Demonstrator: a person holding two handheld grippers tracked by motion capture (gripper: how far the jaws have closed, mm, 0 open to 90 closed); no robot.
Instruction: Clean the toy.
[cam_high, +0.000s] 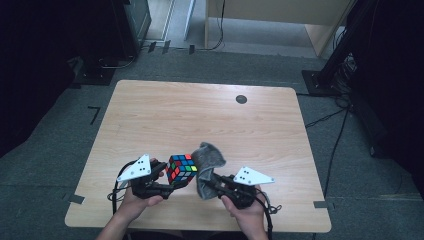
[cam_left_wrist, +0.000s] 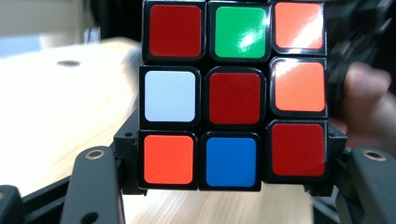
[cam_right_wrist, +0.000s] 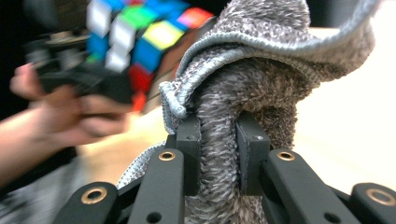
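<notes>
Cube: the puzzle cube (cam_high: 181, 169) is being held up just above the near edge of the table (cam_high: 200, 115), between the two grippers, with the cloth (cam_high: 207, 162) brushing its right side.
Left gripper: the left gripper (cam_left_wrist: 231, 184) is pinching the cube across its lowest row of squares, one jaw on each side.
Right gripper: the right gripper (cam_right_wrist: 218, 154) is squeezing a bunched fold of the grey cloth, the rest of it flopping over the top.
Slip risk: the cube is glossy and is being gripped low down, so a firm rub from the cloth is likely to be pushing it sideways out of the jaws.
Twist risk: pressure on the upper rows may be turning a layer rather than wiping it.
Cloth risk: the cloth is being held by a narrow bunch, so dragging may be pulling it loose.
Snag risk: a loose hem may be catching on a cube corner or on the left jaws.
Cubes: one.
Cloths: one.
Grippers: two, one in each hand.
Table: one, with a single dark round plug (cam_high: 241, 99) near its far edge.
</notes>
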